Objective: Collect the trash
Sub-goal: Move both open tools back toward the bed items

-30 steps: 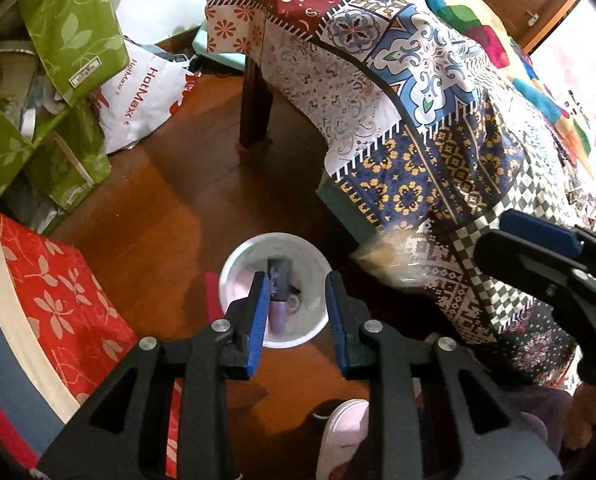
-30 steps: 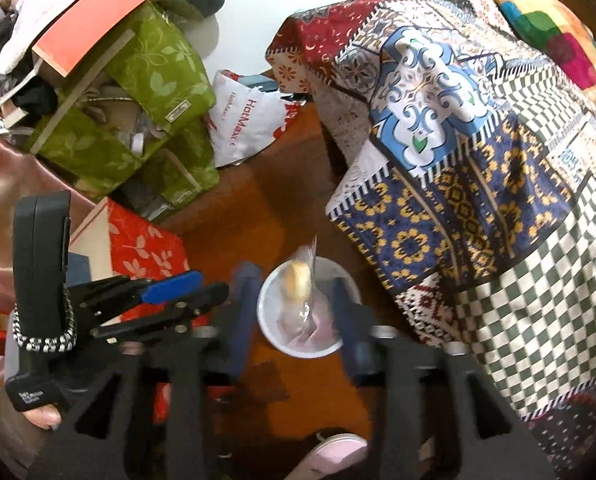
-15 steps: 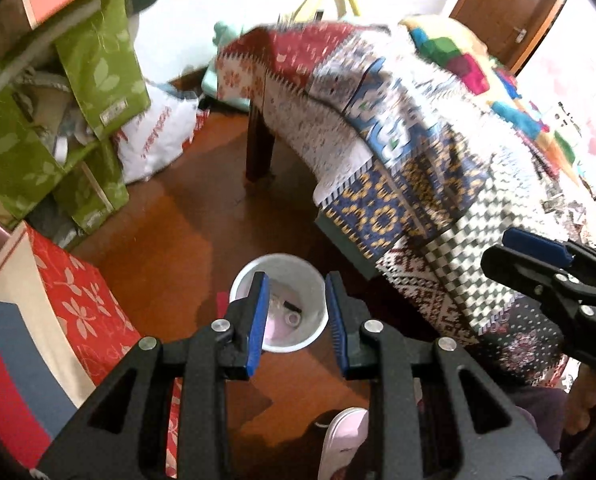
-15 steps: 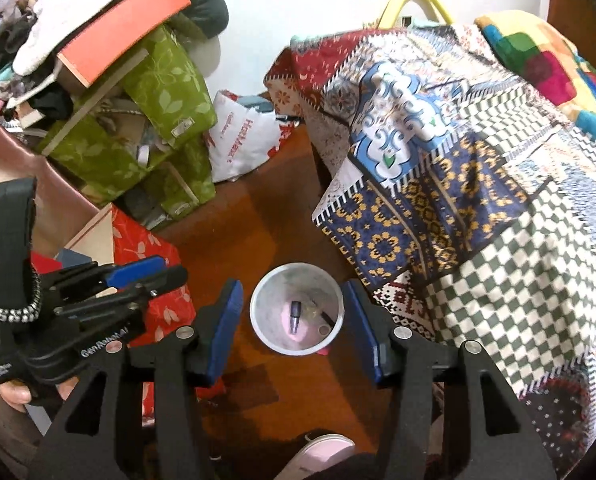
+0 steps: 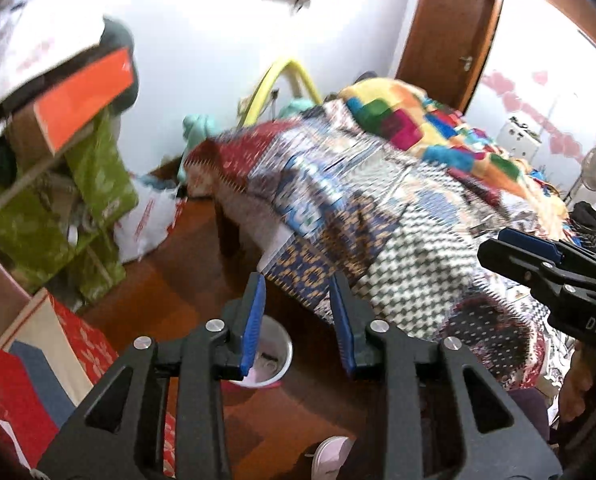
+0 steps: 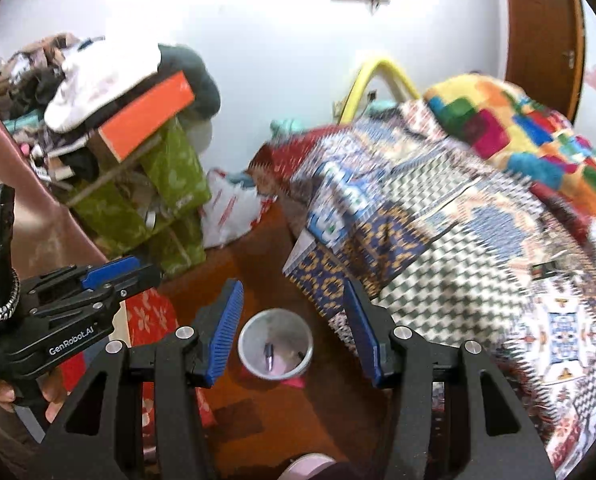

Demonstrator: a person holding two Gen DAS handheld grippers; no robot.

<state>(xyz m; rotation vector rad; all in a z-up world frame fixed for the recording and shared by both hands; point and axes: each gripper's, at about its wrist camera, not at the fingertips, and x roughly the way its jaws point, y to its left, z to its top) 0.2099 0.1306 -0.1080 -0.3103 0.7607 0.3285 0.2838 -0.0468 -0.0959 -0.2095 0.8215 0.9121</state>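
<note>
A small white trash bin [image 6: 275, 345] stands on the wooden floor beside the bed, with a dark pen-like item and other scraps inside. In the left wrist view the bin [image 5: 273, 360] is partly hidden behind my left finger. My right gripper [image 6: 293, 330] is open and empty, held above the bin. My left gripper [image 5: 298, 322] is open and empty, and also shows at the left of the right wrist view [image 6: 113, 276]. The right gripper shows at the right of the left wrist view [image 5: 538, 248].
A bed with a patchwork quilt [image 6: 438, 220] fills the right side. Green bags and piled clutter [image 6: 137, 184] stand at the left, with a white plastic bag [image 6: 229, 212] and a red floral box [image 5: 77, 344]. A pink slipper [image 5: 332, 456] lies on the floor below.
A wrapped piece of trash dropped from the right gripper into the bin. Both grippers then tilted upward, so the bin sits lower in view and the wall and door show.
</note>
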